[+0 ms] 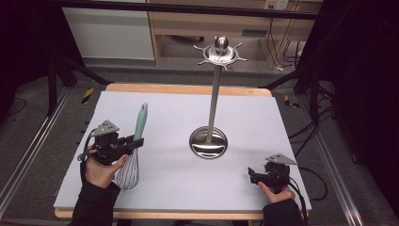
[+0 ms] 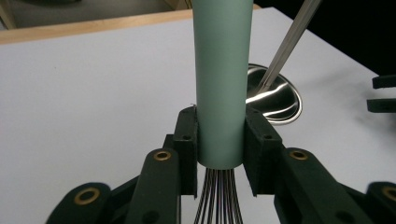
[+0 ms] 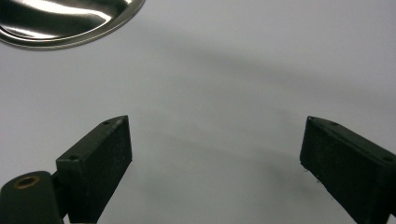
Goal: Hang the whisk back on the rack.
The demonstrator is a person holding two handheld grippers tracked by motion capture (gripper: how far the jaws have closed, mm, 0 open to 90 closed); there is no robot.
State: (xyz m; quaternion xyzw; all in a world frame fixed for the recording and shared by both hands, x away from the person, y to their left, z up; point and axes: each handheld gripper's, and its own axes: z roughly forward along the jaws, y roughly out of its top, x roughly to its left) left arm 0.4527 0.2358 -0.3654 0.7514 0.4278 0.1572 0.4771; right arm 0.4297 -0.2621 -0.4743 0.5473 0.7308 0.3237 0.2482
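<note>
Your left gripper [image 2: 219,154] squeezes whisk [image 1: 131,150] at handle bottom, near tabletop [image 1: 155,108] left edge. Its own view shows pads touching handle; high view shows wire end. Your right gripper [image 3: 215,158] wide, near front right corner, by stand [image 1: 210,136].

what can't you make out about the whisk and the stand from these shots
- Whisk: in the high view the left gripper covers the joint between handle and wires; in the left gripper view the handle top and the wire loops run off the edges.
- Stand: its top hooks are too small in the high view to tell their shape; the right gripper view cuts off its base.
</note>
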